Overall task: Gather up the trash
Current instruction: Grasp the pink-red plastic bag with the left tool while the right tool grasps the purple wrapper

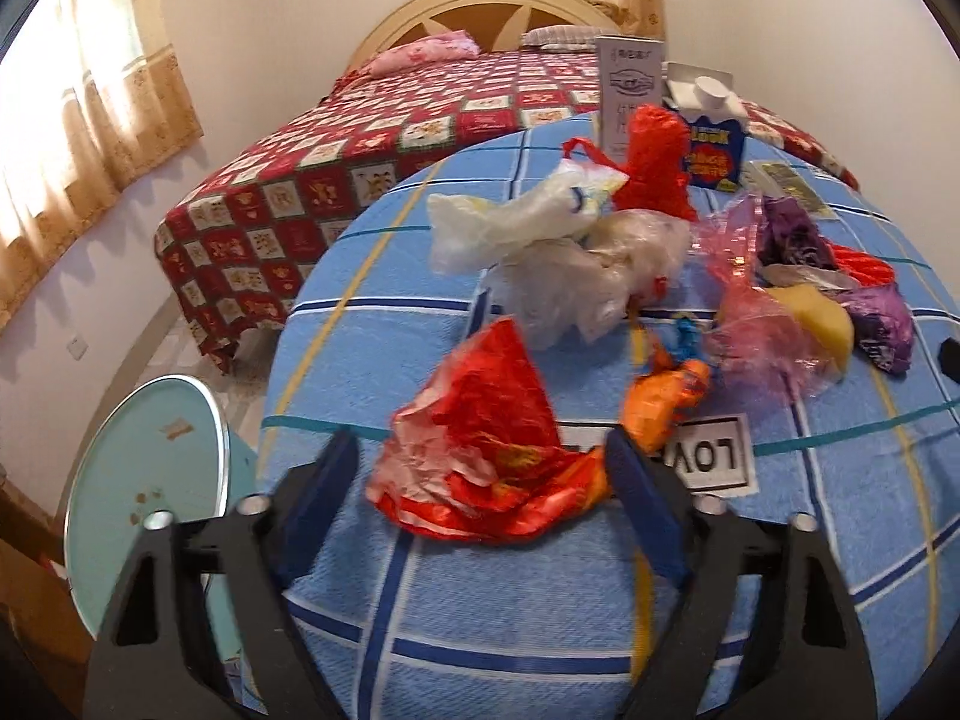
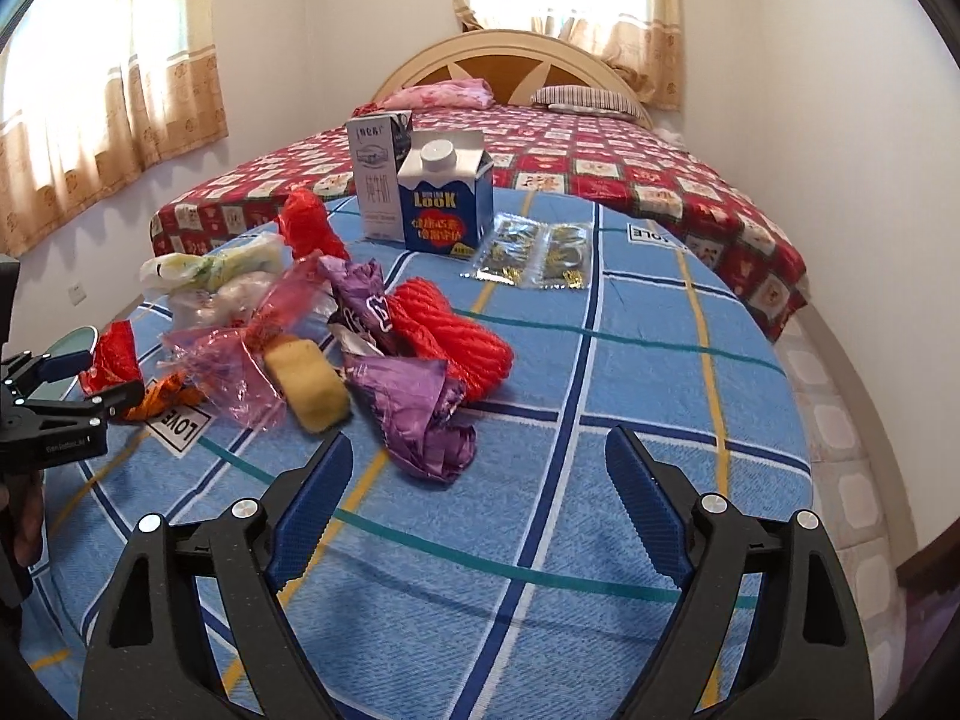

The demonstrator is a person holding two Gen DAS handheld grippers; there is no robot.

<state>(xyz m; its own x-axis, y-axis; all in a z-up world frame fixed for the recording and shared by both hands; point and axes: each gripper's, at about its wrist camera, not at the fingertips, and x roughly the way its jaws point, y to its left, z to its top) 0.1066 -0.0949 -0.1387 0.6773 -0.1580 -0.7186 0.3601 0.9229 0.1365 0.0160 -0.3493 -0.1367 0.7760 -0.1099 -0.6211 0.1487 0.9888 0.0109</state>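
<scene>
Lining up my left gripper (image 1: pixel 480 468), jaws wide, around the red wrapper (image 1: pixel 480 456) since it's nearest. Right gripper (image 2: pixel 480 468) hangs spread and empty.

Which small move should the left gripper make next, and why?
Probably close on the red wrapper: the left gripper is open with the wrapper lying between its fingers on the blue checked cloth. The right gripper is open over bare cloth.

Two cartons stand upright well beyond the fingers: one tall grey milk box (image 2: pixel 379 171) and one blue gable-top carton (image 2: pixel 444 199). Two foil sachets (image 2: pixel 535 255) lie just right of them. Two red net bags (image 2: pixel 457 339), one yellow sponge (image 2: pixel 307 385), and several crumpled wrappers (image 1: pixel 489 455), too tangled to count, lie nearer the fingers.
</scene>
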